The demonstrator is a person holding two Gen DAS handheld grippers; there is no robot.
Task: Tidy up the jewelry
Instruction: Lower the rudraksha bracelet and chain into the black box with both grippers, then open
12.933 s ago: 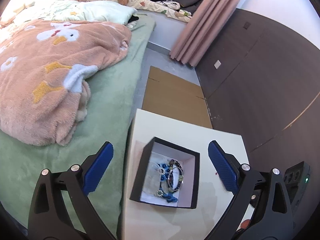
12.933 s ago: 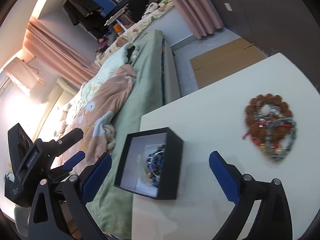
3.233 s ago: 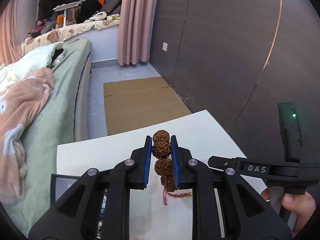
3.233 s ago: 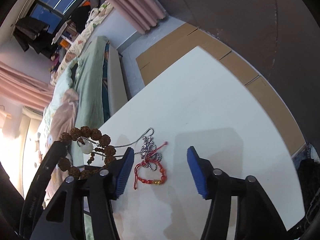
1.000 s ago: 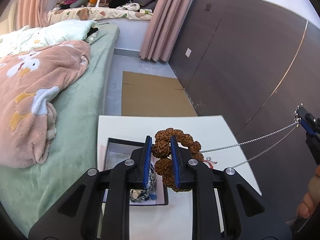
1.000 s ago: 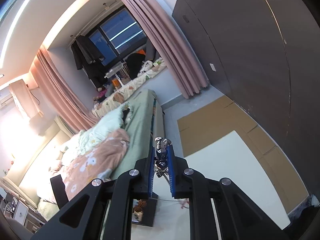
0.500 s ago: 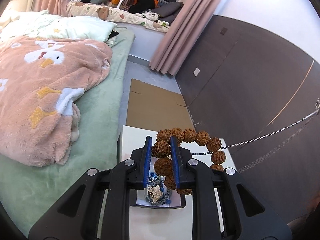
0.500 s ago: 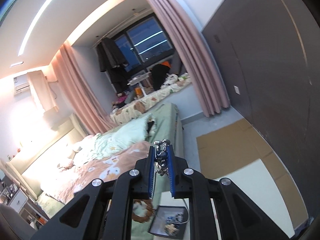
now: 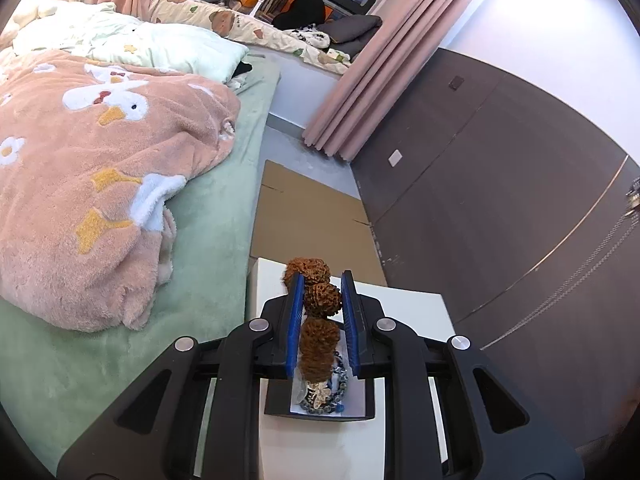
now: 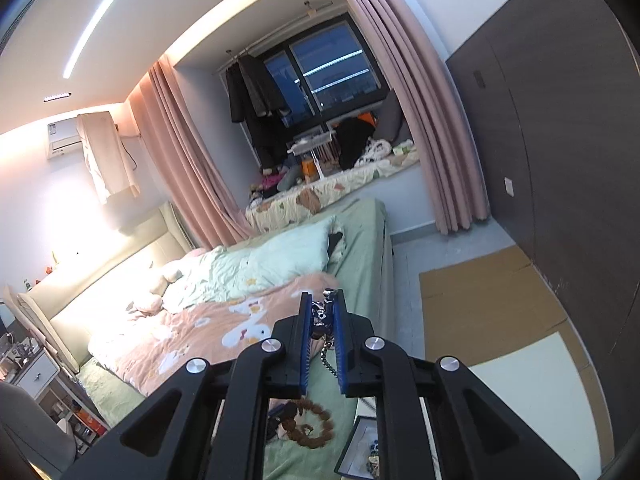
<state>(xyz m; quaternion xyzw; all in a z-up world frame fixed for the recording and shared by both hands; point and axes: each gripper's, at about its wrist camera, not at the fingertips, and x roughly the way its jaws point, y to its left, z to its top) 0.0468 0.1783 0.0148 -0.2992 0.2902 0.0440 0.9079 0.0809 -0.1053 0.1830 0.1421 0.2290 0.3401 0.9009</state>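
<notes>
My left gripper [image 9: 320, 288] is shut on a brown knobbly bead bracelet [image 9: 318, 300] and holds it over the open black jewelry box [image 9: 320, 402], which holds blue and silver pieces. My right gripper [image 10: 320, 312] is shut on a silver chain [image 10: 326, 344], held high above the white table [image 10: 532, 372]. The chain hangs down between the fingers. The bracelet [image 10: 312, 426] and the box [image 10: 362, 448] show below in the right wrist view. The chain also shows at the right edge of the left wrist view [image 9: 592, 260].
A bed with a pink duck blanket [image 9: 92, 184] and green sheet lies left of the table [image 9: 400, 308]. Flat cardboard [image 9: 308, 224] lies on the floor beyond. A dark wall [image 9: 500, 184] stands to the right.
My left gripper has carried the bracelet closer over the box, and its loop now hangs down into it. My right gripper has risen and tilted up with the chain.
</notes>
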